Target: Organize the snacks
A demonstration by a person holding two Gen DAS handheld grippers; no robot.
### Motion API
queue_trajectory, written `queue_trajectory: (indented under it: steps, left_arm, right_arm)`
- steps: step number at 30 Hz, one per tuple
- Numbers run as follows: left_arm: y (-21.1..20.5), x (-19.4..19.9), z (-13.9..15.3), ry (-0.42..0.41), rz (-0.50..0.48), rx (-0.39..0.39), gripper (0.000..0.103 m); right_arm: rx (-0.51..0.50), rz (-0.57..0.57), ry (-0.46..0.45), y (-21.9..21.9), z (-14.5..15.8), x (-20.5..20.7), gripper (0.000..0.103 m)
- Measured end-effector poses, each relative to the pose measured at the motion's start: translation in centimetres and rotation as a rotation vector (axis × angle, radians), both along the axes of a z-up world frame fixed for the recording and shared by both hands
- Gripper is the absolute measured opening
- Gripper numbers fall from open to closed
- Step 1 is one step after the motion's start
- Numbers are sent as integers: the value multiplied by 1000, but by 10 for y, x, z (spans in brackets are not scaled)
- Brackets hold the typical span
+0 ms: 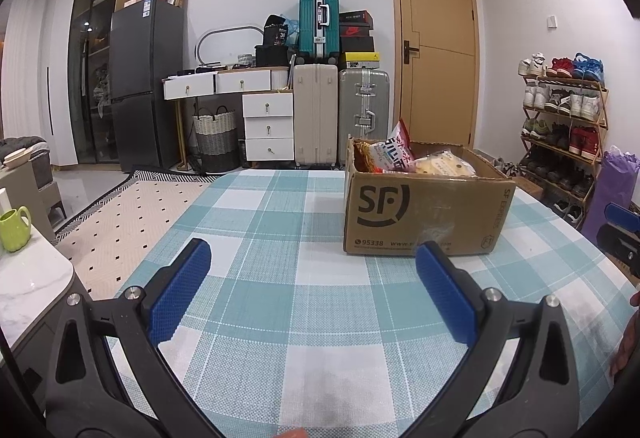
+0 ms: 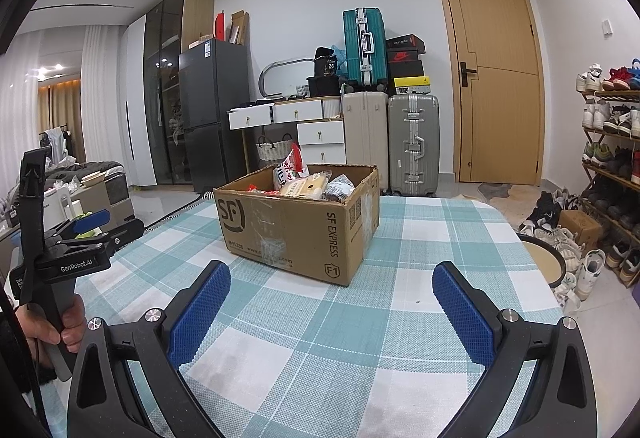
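A table covered in a teal-and-white checked tablecloth [image 1: 280,302] fills the near part of both wrist views.

At the far left of the left wrist view, a lime green mug [image 1: 14,228] stands on a white marble counter [image 1: 32,278] beside the table. The left gripper [image 1: 312,258] hovers above the near part of the cloth, its two blue-padded fingers [image 1: 180,290] spread wide with nothing between them. In the right wrist view the same gripper appears at the left edge, and the person's hand [image 2: 60,326] is wrapped around its handle.

Right of centre and farther back on the table sits an open cardboard box [image 1: 420,210] printed with "SF" and "SF EXPRESS". The snacks are inside it: a red and white snack bag [image 1: 396,152] stands upright at the box's far left corner, a pale yellow packet [image 1: 444,166] lies to its right, and a dark wrapped packet [image 2: 340,188] lies right of that.

The right gripper [image 2: 332,278] hovers near the box, on its near right side, fingers [image 2: 464,318] also spread wide and empty, not touching the box.

Beyond the table, along the far wall from left to right, stand a dark fridge [image 1: 144,78], white drawers [image 1: 268,118], stacked suitcases [image 1: 320,18], a wooden door [image 1: 436,38] and a rack of shoes [image 1: 564,110].
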State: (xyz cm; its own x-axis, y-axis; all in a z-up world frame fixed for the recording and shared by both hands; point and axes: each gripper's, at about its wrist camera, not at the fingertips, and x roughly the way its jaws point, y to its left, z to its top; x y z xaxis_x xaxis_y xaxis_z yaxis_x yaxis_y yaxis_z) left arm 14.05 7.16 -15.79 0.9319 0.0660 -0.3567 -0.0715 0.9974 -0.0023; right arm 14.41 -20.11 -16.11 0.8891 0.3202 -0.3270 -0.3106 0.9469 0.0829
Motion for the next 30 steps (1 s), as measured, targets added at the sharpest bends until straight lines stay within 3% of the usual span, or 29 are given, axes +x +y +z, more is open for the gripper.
queue_trajectory:
  steps: [30]
  left_arm:
    - [0, 3, -1, -2, 2, 8, 102]
  right_arm:
    - [1, -1, 0, 0, 0, 1, 103]
